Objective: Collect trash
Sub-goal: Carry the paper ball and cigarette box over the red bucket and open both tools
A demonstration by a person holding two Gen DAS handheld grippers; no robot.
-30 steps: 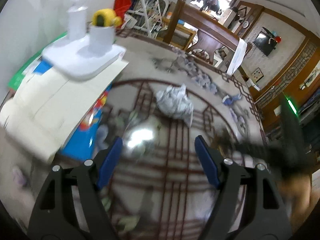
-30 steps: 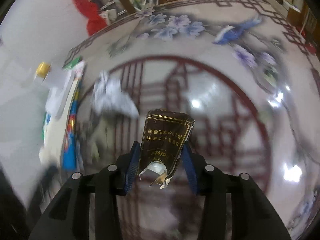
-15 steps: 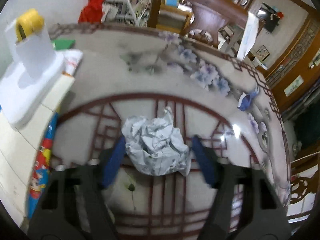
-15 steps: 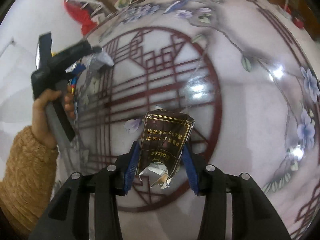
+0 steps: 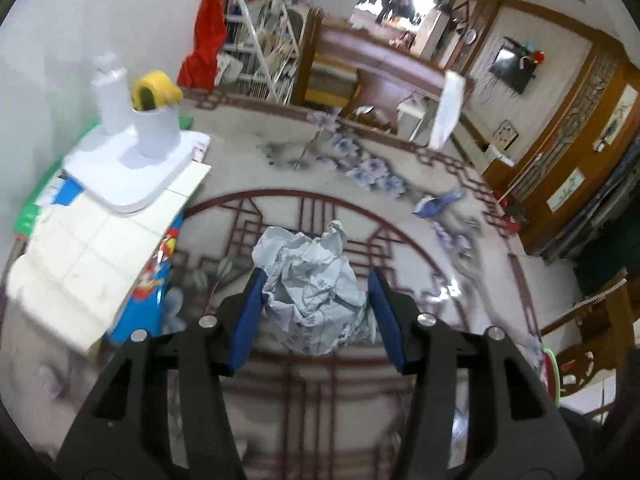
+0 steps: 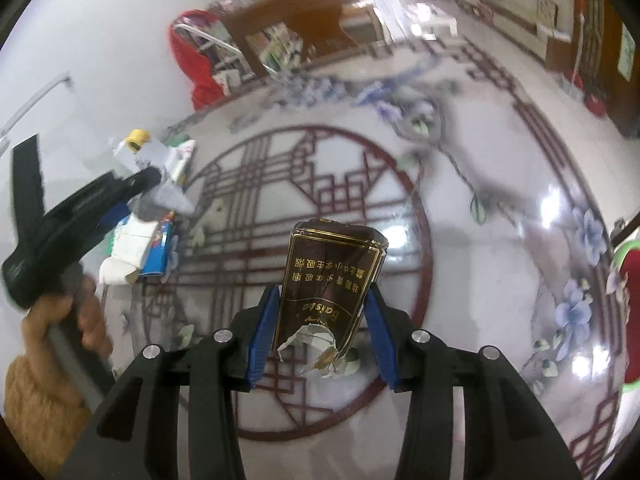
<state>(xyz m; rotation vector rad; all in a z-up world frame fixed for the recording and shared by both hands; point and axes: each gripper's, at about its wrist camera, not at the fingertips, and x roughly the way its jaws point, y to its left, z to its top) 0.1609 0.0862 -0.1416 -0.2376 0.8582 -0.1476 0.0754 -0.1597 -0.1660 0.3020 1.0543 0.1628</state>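
We close our left claw (image 5: 316, 316) on the crumpled paper (image 5: 314, 296) above the bench (image 5: 400, 208), our right claw (image 6: 320, 332) clamping a torn cigarette pack (image 6: 328, 292) for disposal.

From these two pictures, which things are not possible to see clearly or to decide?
- Where the trash should go: no bin shows in either view.
- Left wrist view: the paper ball hides whether the closing left gripper pads press it.
- Right wrist view: the torn lower end of the brown pack, shut in the right gripper, is partly cut off by the fingers.
- Right wrist view: the red object is cut by the edge.
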